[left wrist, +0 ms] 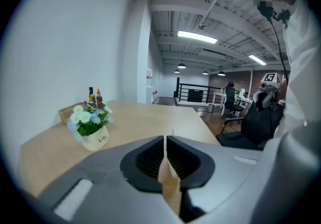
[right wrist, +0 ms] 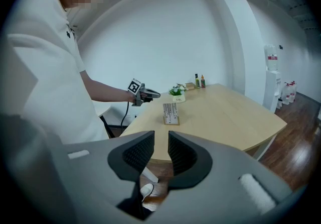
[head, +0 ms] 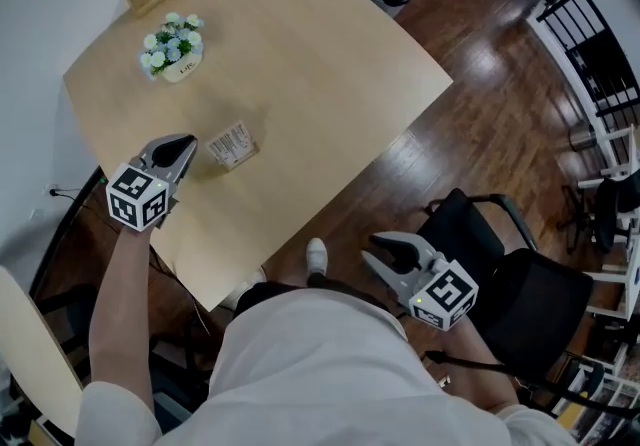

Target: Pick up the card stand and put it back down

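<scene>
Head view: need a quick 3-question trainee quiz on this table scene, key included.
1. True or false: the card stand is lifted clear of the table.
2. The flower pot stands: A) on the table, beyond the card stand; B) on the floor; C) on the black chair.
3. Which claw is nearest the card stand?

Key: 1 false, it stands on the table. 2 A. 3 the left claw, just beside the stand, not gripping it.

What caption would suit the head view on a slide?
Left gripper beside a card stand on a wooden table; right gripper off the table's edge.
</scene>
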`<state>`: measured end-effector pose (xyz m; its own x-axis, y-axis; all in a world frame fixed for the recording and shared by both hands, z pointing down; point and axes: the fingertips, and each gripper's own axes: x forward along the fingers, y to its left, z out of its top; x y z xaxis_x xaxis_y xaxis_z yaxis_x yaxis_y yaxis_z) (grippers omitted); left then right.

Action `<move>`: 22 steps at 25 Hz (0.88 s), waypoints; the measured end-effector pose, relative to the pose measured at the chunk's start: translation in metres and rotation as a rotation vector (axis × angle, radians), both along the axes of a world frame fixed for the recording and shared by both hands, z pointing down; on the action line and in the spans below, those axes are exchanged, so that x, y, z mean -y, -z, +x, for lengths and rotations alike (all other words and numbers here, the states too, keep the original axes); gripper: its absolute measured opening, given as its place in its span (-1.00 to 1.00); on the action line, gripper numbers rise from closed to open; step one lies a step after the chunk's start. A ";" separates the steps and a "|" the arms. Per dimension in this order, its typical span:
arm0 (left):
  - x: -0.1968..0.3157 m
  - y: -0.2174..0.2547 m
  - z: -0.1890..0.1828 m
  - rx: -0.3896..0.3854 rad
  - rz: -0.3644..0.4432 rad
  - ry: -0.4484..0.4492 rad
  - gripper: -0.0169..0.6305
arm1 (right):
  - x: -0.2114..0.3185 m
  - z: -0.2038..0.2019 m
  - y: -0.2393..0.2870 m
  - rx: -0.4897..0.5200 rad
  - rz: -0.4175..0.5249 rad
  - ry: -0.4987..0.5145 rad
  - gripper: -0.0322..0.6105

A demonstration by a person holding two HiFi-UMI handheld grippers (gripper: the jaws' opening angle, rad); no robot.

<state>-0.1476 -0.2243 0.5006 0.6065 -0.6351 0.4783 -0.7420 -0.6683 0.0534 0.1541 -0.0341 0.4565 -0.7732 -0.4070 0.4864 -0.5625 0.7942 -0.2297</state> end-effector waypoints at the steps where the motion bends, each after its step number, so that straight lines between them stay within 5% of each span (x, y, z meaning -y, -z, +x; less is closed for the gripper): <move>1: -0.007 0.005 -0.004 0.000 0.012 0.032 -0.89 | 0.002 -0.001 0.001 0.005 0.008 0.025 -0.61; 11: -0.150 0.037 -0.017 -0.014 0.024 0.369 -0.94 | 0.020 -0.005 -0.009 0.067 0.033 0.280 -0.61; 22: -0.272 0.064 0.063 -0.141 0.030 0.399 -0.94 | -0.003 -0.050 0.004 0.095 0.086 0.415 -0.61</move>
<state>-0.0842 0.0479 0.4367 0.3686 -0.8457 0.3860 -0.9296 -0.3332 0.1576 0.1041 -0.0315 0.4526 -0.9195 -0.0878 0.3831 -0.1706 0.9672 -0.1880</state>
